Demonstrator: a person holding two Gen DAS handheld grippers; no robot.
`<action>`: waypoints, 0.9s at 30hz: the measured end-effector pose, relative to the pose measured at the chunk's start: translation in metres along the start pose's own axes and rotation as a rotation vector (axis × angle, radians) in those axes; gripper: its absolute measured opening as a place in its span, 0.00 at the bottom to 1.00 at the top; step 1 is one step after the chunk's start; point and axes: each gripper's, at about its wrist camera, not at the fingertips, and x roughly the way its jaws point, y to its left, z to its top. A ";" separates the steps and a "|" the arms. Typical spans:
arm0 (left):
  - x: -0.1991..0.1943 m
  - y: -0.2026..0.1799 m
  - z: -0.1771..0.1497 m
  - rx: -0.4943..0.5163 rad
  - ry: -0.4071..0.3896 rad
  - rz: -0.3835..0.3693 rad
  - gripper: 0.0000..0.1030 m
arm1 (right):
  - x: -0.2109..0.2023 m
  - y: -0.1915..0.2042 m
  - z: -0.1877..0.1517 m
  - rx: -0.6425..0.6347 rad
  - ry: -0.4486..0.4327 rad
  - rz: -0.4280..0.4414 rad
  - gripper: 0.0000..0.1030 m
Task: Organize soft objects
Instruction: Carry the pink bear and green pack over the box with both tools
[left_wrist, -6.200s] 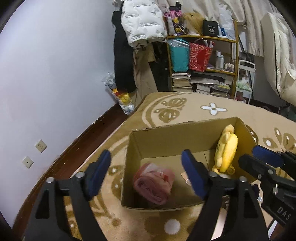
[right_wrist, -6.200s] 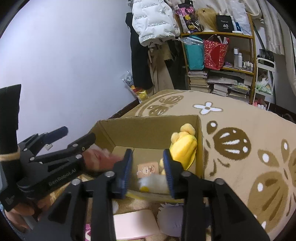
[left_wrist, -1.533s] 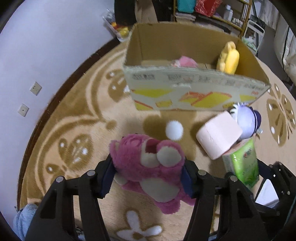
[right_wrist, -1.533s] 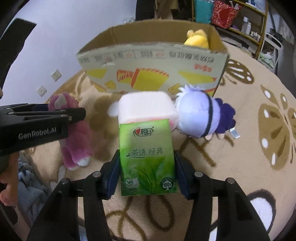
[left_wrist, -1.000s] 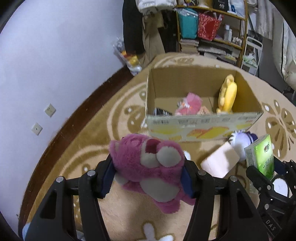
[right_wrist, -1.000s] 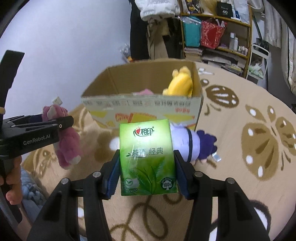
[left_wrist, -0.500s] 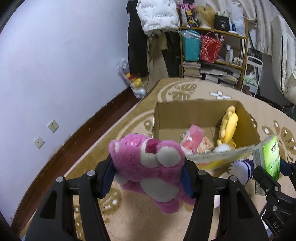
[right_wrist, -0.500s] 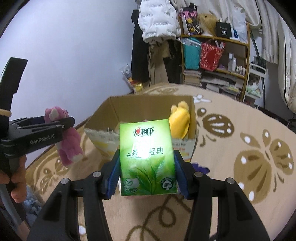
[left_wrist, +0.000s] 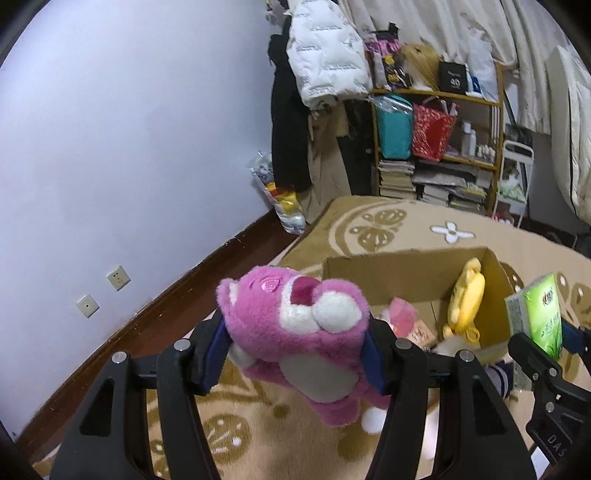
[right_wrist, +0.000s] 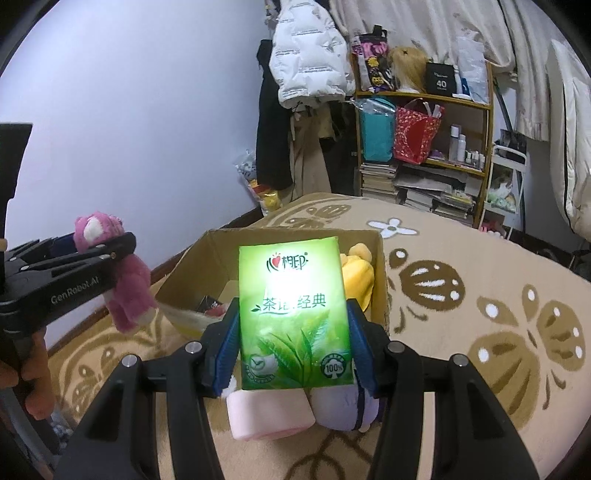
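Note:
My left gripper (left_wrist: 295, 350) is shut on a pink plush bear (left_wrist: 295, 328), held in the air left of an open cardboard box (left_wrist: 388, 273). The bear also shows in the right wrist view (right_wrist: 127, 280). My right gripper (right_wrist: 291, 354) is shut on a green tissue pack (right_wrist: 293, 317), held above the box's near side (right_wrist: 184, 269). The pack also shows in the left wrist view (left_wrist: 539, 317). In the box lie a yellow plush (left_wrist: 465, 295) and a pink soft item (left_wrist: 400, 317).
On the tan patterned rug (right_wrist: 480, 314) below my right gripper lie a pink tissue roll (right_wrist: 266, 413) and a lilac plush (right_wrist: 343, 406). A loaded shelf (left_wrist: 439, 147), hanging coats (left_wrist: 325, 70) and a plastic bag (left_wrist: 280, 199) stand by the wall.
Both grippers have risen and moved toward the box with the bear and the tissue pack held. The box interior now shows from higher up.

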 end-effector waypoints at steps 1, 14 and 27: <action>0.001 0.002 0.002 -0.009 0.002 -0.006 0.58 | 0.000 -0.001 0.001 0.003 -0.003 0.002 0.55; 0.019 -0.013 0.019 0.023 -0.023 -0.038 0.58 | 0.010 0.000 0.024 -0.037 -0.071 -0.008 0.55; 0.040 -0.026 0.023 0.057 -0.040 -0.040 0.58 | 0.039 0.000 0.032 -0.071 -0.068 0.000 0.55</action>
